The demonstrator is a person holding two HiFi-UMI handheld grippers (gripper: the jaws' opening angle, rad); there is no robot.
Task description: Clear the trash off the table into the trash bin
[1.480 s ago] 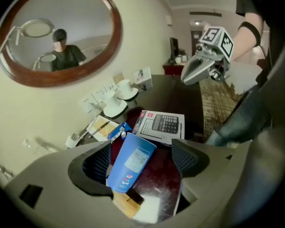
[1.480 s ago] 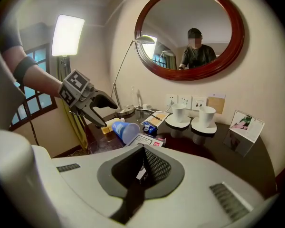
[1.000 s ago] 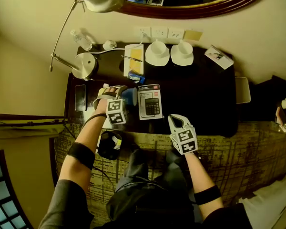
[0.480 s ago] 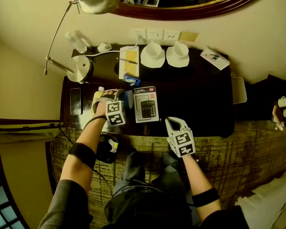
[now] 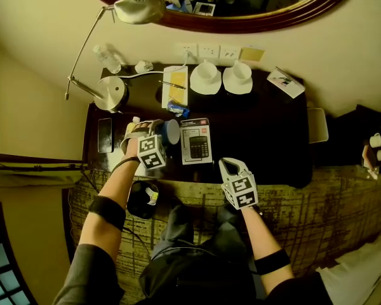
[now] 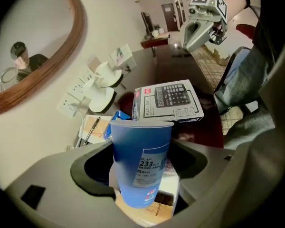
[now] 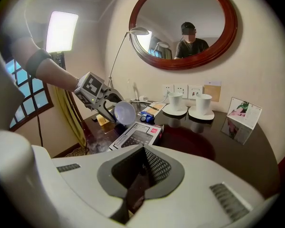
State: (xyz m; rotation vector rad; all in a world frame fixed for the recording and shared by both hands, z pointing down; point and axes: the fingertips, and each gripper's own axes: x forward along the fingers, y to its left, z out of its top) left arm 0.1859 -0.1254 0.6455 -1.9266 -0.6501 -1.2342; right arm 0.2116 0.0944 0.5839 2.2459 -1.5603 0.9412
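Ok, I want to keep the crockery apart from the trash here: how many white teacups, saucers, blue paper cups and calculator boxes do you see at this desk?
white teacups: 2
saucers: 2
blue paper cup: 1
calculator box: 1
Total: 6

Dark table [image 5: 260, 132] carries a calculator box [image 5: 195, 142], saucered cups [image 5: 206, 78] and a lamp [image 5: 112, 93]
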